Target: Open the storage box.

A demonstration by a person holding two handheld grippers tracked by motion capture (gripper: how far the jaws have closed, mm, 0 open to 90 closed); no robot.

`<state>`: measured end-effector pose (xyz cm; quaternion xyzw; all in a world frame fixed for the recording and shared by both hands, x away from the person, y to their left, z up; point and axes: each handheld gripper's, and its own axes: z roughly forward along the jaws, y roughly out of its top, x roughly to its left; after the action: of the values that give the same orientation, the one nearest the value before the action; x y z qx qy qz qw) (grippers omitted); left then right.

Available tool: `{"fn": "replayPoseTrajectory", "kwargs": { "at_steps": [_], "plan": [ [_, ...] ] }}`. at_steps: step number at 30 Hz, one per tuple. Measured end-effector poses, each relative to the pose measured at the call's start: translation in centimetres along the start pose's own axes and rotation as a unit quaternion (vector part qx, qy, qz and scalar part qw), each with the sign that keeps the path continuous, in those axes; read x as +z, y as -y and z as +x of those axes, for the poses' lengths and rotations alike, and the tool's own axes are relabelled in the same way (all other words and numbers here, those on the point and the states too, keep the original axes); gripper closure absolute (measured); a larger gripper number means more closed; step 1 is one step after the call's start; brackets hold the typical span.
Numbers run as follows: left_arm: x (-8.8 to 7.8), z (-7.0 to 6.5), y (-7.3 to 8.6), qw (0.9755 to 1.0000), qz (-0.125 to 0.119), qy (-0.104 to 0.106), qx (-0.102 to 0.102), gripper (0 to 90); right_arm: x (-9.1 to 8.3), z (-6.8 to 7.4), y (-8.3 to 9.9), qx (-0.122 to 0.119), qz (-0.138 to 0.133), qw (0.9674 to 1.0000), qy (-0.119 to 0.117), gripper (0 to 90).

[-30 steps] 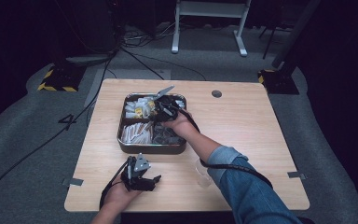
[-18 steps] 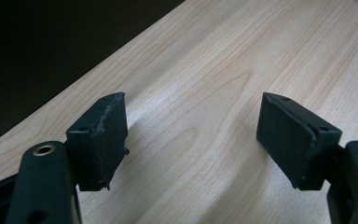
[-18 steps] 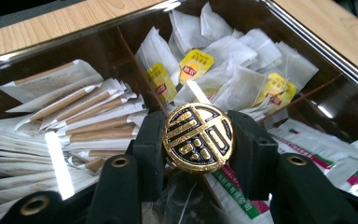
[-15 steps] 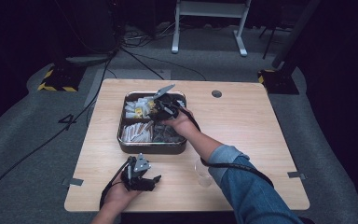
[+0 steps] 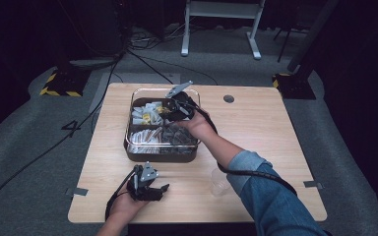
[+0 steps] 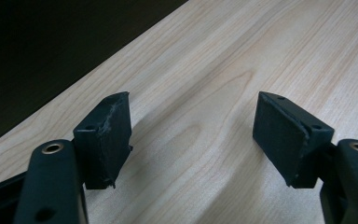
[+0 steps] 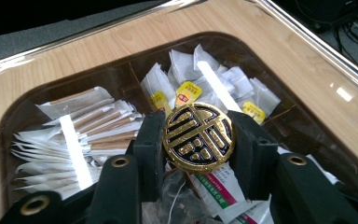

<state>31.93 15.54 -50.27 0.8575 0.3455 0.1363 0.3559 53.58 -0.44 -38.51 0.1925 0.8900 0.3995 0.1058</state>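
Gripping gold-and-black disc (image 7: 198, 138) over tray (image 7: 121, 74)

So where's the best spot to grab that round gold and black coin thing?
By its thin rim, on two opposite edges, coming from above the tray. The gold and black disc is flat and round, so its edges give the pads something to squeeze. That is how the right tongs hold it now: one pad on each side, its patterned face toward the camera, above the packets.
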Motion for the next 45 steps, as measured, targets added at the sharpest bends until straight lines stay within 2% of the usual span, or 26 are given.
{"fn": "replayPoseTrajectory", "kwargs": {
  "at_steps": [3, 9, 13, 20, 22, 26, 31, 38, 40, 45],
  "plan": [
    [0.0, 0.0, 0.0, 1.0, 0.001, 0.003, -0.006, 26.6, -0.7, -0.1, -0.2, -0.002, -0.004, 1.0, 0.0, 59.0],
    [-0.1, 0.0, 0.1, 0.9999, 0.003, -0.005, -0.011, 23.8, -2.6, -0.3, 0.0, -0.006, -0.012, 0.9999, 0.003, 59.0],
    [0.0, 0.0, 0.1, 0.9998, 0.005, -0.009, -0.018, 20.2, -4.0, -0.6, 0.3, -0.003, -0.017, 0.9998, 0.006, 59.0],
    [0.0, 0.0, 0.1, 0.9998, 0.006, -0.009, -0.019, 20.0, -6.6, -1.4, 1.4, -0.002, -0.021, 0.9997, 0.015, 59.0],
    [-0.1, 0.0, 0.1, 0.9998, 0.006, -0.009, -0.019, 20.0, -7.7, -1.7, 1.9, 0.001, -0.023, 0.9996, 0.019, 59.0],
    [-0.3, 0.0, 0.1, 0.9995, 0.018, -0.014, -0.023, 20.0, -9.6, -2.3, 3.1, 0.001, -0.024, 0.9993, 0.029, 59.0],
    [-0.5, 0.0, -0.2, 0.9989, 0.037, -0.015, -0.024, 20.3, -11.9, -3.4, 4.7, 0.013, -0.024, 0.9988, 0.041, 58.9],
    [-0.5, 0.2, 0.1, 0.9994, 0.028, -0.009, -0.018, 20.2, -15.0, -5.4, 7.4, 0.028, -0.013, 0.9973, 0.066, 58.9],
    [-0.6, 0.3, 0.2, 0.9996, 0.025, -0.007, -0.013, 20.1, -15.7, -5.8, 8.0, 0.03, -0.01, 0.997, 0.071, 58.9],
    [-0.6, 0.3, 0.5, 0.9998, 0.012, -0.009, -0.015, 19.9, -17.1, -6.7, 9.5, 0.035, -0.005, 0.9964, 0.077, 58.9]
  ]
}}
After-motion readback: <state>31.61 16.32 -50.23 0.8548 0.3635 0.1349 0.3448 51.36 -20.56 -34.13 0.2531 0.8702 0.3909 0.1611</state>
